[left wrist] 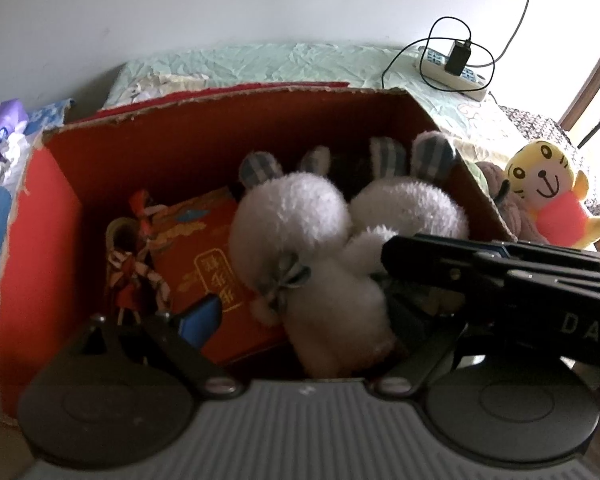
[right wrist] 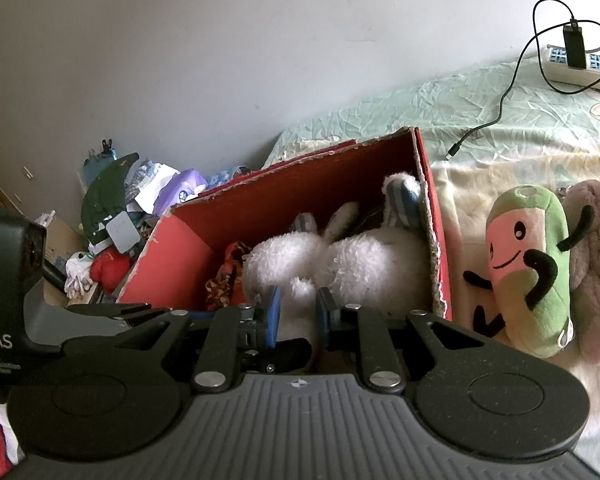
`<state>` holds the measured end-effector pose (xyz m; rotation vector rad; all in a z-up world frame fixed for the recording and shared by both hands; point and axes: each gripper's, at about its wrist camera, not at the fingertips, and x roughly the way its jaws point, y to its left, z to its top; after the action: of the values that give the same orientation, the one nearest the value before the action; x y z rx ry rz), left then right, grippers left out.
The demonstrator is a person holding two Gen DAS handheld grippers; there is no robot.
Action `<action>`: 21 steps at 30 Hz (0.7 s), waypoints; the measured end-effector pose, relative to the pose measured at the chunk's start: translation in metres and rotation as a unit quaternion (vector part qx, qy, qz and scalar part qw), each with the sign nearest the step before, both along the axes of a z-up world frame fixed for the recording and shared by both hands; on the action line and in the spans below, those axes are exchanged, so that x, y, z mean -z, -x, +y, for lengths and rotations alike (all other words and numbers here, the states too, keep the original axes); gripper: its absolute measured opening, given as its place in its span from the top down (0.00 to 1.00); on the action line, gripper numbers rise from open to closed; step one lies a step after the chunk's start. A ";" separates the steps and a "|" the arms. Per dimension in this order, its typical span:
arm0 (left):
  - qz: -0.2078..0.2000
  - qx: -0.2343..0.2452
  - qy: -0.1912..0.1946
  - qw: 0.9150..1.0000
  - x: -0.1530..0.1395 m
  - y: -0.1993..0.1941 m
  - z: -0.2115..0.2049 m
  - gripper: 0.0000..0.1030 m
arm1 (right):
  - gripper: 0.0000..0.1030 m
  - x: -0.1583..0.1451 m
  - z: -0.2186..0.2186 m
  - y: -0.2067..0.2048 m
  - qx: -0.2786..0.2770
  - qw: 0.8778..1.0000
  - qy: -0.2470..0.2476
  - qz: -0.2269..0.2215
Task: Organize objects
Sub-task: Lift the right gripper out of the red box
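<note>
A red cardboard box (left wrist: pixel 60 240) (right wrist: pixel 172 264) lies open on the bed. Inside are two white bunny plushes (left wrist: pixel 292 216) (left wrist: pixel 412 208), a red gift box (left wrist: pixel 216 264) and a striped rope toy (left wrist: pixel 140 268). My right gripper (right wrist: pixel 299 310) is shut on a white limb of the nearer bunny plush (right wrist: pixel 284 264); in the left wrist view it comes in from the right and hides part of the box. My left gripper (left wrist: pixel 320 316) hangs open over the box, straddling that bunny's body. Its blue left pad (left wrist: pixel 198 320) stands clear of the plush; its right finger is hidden.
Right of the box lie a yellow tiger plush (left wrist: pixel 548 196), a green and pink plush (right wrist: pixel 528 272) and a mauve plush (right wrist: pixel 596 272). A power strip (right wrist: pixel 580 64) with a charger and cable sits at the back. A pile of clutter (right wrist: pixel 112 216) is to the left.
</note>
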<state>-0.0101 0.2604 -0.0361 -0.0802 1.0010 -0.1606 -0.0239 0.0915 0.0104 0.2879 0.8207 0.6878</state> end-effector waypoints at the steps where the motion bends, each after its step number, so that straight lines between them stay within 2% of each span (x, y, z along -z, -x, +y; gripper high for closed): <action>1: 0.000 -0.002 -0.001 1.000 0.000 0.000 0.000 0.15 | 0.81 0.000 0.000 0.000 0.000 1.000 0.000 0.000; 21: -0.001 -0.035 -0.002 0.999 -0.001 0.006 -0.001 0.15 | 0.82 0.001 -0.003 0.003 -0.002 1.000 -0.008 -0.009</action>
<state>-0.0164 0.2598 -0.0356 -0.1103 0.9947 -0.0950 -0.0272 0.0882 0.0094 0.2934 0.8003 0.7001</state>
